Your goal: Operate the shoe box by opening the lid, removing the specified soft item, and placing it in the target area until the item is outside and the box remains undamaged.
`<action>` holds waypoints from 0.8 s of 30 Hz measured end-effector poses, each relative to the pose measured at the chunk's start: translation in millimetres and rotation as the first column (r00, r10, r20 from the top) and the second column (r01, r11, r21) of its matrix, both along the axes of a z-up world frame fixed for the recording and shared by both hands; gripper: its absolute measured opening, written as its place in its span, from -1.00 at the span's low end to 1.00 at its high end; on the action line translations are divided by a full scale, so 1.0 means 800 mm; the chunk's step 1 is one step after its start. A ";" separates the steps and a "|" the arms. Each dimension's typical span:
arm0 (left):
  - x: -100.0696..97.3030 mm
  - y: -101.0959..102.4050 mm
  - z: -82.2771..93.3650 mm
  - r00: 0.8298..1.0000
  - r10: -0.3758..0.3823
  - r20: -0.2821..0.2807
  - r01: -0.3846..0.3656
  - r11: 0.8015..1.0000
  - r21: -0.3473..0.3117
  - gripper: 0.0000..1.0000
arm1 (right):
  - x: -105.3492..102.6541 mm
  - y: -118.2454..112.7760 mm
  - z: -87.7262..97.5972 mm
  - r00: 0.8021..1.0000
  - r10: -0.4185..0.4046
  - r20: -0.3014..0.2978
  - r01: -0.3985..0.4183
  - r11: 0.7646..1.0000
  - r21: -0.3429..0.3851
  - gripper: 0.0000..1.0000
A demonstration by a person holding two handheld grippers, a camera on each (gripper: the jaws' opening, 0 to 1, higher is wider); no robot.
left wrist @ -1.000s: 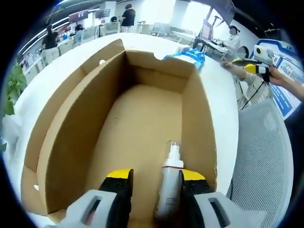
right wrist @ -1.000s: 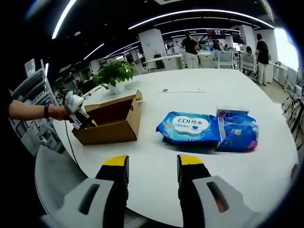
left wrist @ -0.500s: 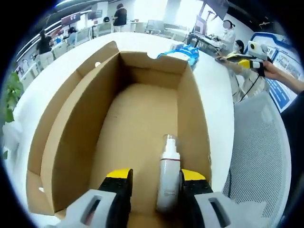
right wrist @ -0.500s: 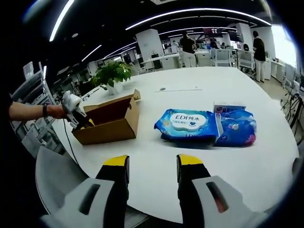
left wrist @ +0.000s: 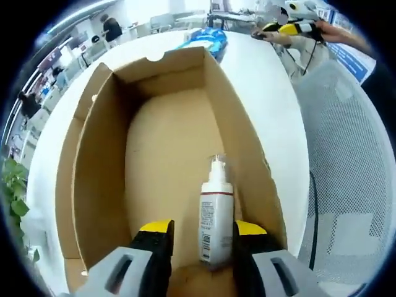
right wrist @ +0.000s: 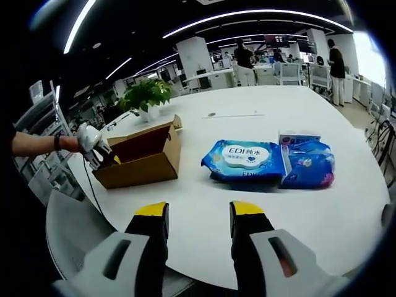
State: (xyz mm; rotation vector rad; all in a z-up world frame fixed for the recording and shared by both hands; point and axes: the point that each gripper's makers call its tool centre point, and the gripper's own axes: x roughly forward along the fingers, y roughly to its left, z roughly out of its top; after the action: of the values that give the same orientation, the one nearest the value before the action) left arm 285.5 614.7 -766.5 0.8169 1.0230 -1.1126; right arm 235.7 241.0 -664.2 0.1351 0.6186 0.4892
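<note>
Left gripper (left wrist: 195, 238): jaws apart, astride bottle (left wrist: 215, 216) on box (left wrist: 99, 154) floor | Right gripper (right wrist: 193, 216): jaws apart, empty, over table (right wrist: 247, 124) | Risk: bottle slips sideways; jaw scrapes cardboard wall.

Spray bottle (left wrist: 215, 221) base hidden between jaws.

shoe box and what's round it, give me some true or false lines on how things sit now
1. The box is open. True.
2. A spray bottle lies inside the box. True.
3. The left tool is outside the box. False: its tips reach into the box, either side of the bottle.
4. The blue wipes packs are inside the box. False: they lie on the white table beside it.
5. The right tool holds nothing. True.
</note>
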 end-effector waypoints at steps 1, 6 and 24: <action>0.001 0.001 -0.002 1.000 0.004 -0.002 -0.004 1.000 -0.003 -0.25 | -0.001 -0.001 -0.001 1.000 -0.001 -0.002 0.001 1.000 -0.002 -0.27; 0.006 -0.003 -0.001 1.000 0.006 0.002 -0.006 1.000 -0.024 -0.25 | -0.003 -0.003 -0.004 1.000 -0.009 -0.009 0.009 1.000 0.002 -0.28; -0.004 -0.027 -0.019 0.995 0.032 -0.089 -0.038 0.997 -0.060 -0.61 | 0.003 0.019 -0.006 0.999 0.033 -0.023 -0.033 0.999 0.009 -0.33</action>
State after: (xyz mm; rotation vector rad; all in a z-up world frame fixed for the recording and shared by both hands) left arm 282.5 593.0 -781.6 0.7032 1.0675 -1.1533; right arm 237.8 256.0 -669.1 0.1388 0.6426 0.5231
